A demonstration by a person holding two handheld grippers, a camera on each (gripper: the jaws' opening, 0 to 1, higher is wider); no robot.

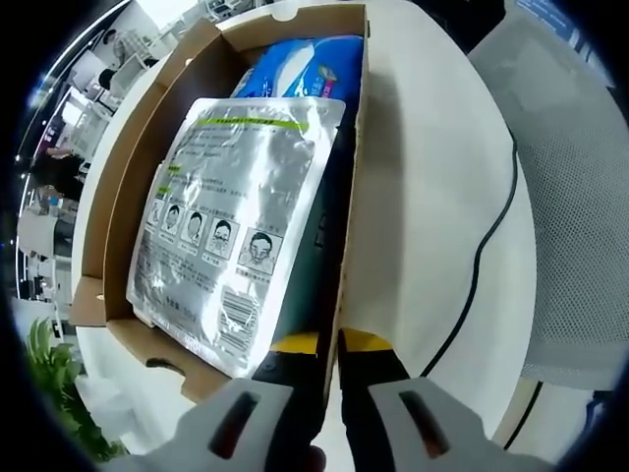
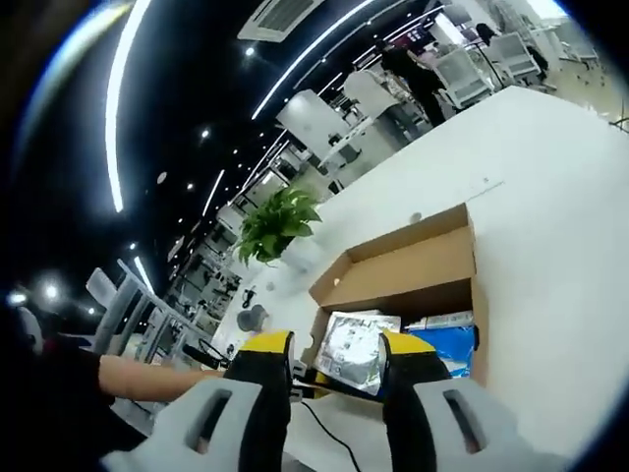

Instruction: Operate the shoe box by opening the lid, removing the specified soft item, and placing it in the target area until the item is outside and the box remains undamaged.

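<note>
An open cardboard shoe box (image 1: 116, 187) lies on a white table (image 1: 432, 197). In it a silver face-mask packet (image 1: 231, 216) rests on top of a blue soft packet (image 1: 305, 64). My left gripper (image 1: 332, 344) is at the box's near corner, its yellow-tipped jaws shut on the right side wall (image 1: 356, 147). In the right gripper view the same box (image 2: 413, 265) stands with its lid raised, and the silver packet (image 2: 352, 346) and blue packet (image 2: 447, 339) show inside. My right gripper (image 2: 334, 349) hangs open in the air short of the box, holding nothing.
A black cable (image 1: 486, 236) crosses the table right of the box, beside a white mesh chair (image 1: 580, 226). A potted plant (image 2: 280, 221) stands behind the box. A person's forearm (image 2: 147, 379) reaches in from the left. Office chairs and desks stand far behind.
</note>
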